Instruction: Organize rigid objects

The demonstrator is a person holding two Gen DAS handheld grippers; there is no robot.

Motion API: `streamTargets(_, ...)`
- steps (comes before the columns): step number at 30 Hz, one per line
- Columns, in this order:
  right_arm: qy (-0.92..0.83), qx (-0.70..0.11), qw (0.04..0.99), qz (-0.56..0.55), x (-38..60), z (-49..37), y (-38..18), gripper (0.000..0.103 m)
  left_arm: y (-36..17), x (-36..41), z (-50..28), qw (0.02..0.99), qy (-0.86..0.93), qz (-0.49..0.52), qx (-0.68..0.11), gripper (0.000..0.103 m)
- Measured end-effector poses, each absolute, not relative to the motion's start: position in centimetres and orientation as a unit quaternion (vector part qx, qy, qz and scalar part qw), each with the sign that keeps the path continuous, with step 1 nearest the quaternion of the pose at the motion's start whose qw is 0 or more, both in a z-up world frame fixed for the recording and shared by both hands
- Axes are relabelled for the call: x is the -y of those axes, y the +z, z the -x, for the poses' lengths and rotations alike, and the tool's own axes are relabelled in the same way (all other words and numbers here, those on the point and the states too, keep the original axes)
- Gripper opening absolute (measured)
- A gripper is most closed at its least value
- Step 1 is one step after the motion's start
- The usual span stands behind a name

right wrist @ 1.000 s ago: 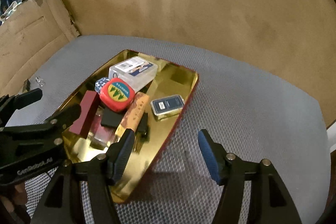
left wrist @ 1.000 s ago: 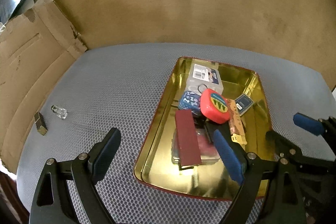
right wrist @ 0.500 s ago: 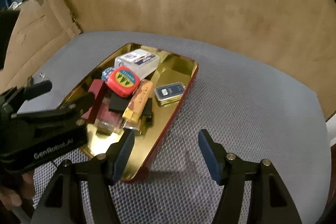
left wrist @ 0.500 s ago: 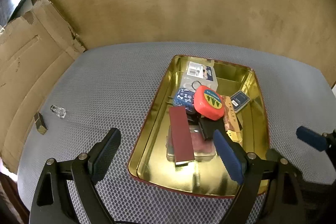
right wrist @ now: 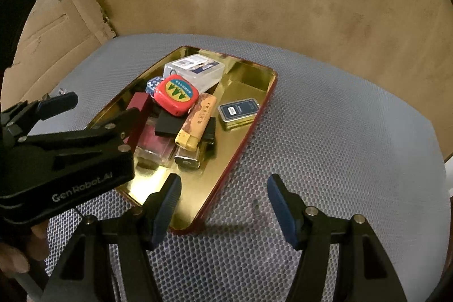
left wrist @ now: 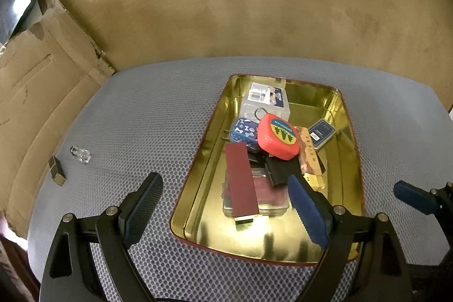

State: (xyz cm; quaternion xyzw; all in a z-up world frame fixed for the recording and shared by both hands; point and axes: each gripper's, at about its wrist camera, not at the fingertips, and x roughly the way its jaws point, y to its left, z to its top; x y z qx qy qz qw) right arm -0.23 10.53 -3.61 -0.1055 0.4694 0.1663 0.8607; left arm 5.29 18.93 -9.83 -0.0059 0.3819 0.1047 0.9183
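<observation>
Left wrist view: the left gripper [left wrist: 226,208] hangs over a grey mesh-patterned surface [left wrist: 147,115], its two blue-padded fingers spread wide with nothing between them. One finger sits above the bare mesh, the other over the near right part of a shallow gold tray [left wrist: 283,242] with a red rim. The tray holds a loose pile: a clear plastic box [left wrist: 264,101] with a printed label at the far end, a small blue tin [left wrist: 243,132] with white bone shapes, a red tape measure [left wrist: 279,136] with a yellow and green sticker resting on top, a long dark red block [left wrist: 240,180] lying over a clear case, a tan patterned lighter [left wrist: 310,157], and a flat navy tin [left wrist: 321,130] near the right wall. Well to the left, out on the mesh, lie a small clear piece [left wrist: 80,154] and a small dark block [left wrist: 56,174]. One blue fingertip of the right gripper [left wrist: 413,197] shows at the right edge. Cardboard [left wrist: 34,92] leans on the left; a tan backrest rises behind.

Right wrist view: the right gripper [right wrist: 223,203] is partly open and empty, hovering over the tray's near corner [right wrist: 198,220] and the mesh beside it. The left gripper's black body crosses in from the left above the tray, with fingers of a hand [right wrist: 17,256] below it. The red tape measure [right wrist: 176,95] tops the pile, and the navy tin [right wrist: 239,111] lies apart by the right rim.
</observation>
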Motion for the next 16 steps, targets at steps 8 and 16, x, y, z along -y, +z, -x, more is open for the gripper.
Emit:
streamTargets(8,0.17,-0.469,0.86,0.107,-10.71,0.46,-3.57,0.065,-9.84,-18.85,-5.25,0.919,0.103,0.002,-0.381,0.088)
streamTargets(16,0.169,-0.47,0.86,0.105,-10.7,0.48,-3.54,0.065,-9.65,-18.64,-5.06,0.921,0.102,-0.002,-0.376,0.088)
